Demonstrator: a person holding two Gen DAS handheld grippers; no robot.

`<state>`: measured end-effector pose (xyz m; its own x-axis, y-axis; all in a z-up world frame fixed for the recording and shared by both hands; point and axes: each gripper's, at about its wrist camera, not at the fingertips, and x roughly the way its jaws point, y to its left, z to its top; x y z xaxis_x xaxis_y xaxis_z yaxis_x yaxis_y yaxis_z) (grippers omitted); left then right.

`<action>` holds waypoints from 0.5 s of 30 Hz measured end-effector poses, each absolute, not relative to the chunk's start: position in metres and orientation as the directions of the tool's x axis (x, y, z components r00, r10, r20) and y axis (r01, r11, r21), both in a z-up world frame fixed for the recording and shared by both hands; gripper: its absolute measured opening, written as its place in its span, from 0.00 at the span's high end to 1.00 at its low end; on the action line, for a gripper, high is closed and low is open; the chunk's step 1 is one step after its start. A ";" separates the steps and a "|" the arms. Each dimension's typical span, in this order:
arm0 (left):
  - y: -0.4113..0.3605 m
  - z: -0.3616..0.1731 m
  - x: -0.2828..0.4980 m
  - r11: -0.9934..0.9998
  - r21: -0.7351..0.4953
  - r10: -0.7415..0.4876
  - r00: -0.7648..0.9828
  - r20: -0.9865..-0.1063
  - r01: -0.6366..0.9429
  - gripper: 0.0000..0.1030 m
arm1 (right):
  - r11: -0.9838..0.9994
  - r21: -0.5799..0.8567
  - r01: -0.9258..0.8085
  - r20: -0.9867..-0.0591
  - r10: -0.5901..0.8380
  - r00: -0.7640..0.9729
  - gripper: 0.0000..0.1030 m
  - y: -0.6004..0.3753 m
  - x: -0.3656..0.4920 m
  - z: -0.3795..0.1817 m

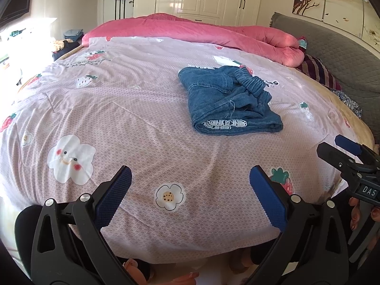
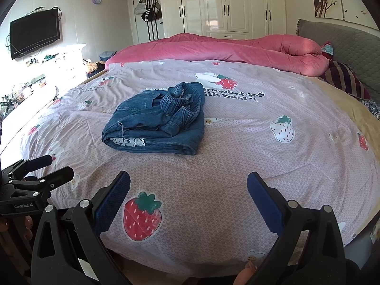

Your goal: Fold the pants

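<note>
Pants (image 1: 228, 99) lie in the left wrist view as a folded denim bundle on the bedspread (image 1: 133, 118), well ahead of the left gripper (image 1: 190, 194), whose jaws stand wide apart and empty; the right gripper (image 1: 342, 152) hangs off to the bundle's near right, also spread. Denim looks soft, fairly thick and not slippery; I judge the folded near edge the best hold

From the right wrist view, the pants (image 2: 161, 121) sit beyond the right gripper (image 2: 188, 199), jaws apart, nothing held; the elastic waistband is bunched on top. No containers show
</note>
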<state>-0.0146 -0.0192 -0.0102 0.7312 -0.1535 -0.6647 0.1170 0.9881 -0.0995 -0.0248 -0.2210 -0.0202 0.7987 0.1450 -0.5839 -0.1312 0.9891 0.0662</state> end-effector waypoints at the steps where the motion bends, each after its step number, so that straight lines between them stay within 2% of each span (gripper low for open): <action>1: -0.019 -0.010 -0.014 0.988 -0.098 -0.152 0.732 -0.664 0.117 0.09 | 0.989 0.067 -0.132 -0.584 0.146 0.799 0.04 -0.221 -0.025 -0.020; 15: -0.017 -0.009 -0.015 0.986 -0.114 -0.164 0.727 -0.667 0.118 0.09 | 0.990 0.068 -0.126 -0.585 0.141 0.798 0.04 -0.222 -0.026 -0.021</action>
<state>-0.0146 -0.0175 -0.0090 0.7265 -0.1643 -0.6672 0.1183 0.9864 -0.1141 -0.0256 -0.2220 -0.0210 0.7983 0.1412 -0.5854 -0.1255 0.9898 0.0675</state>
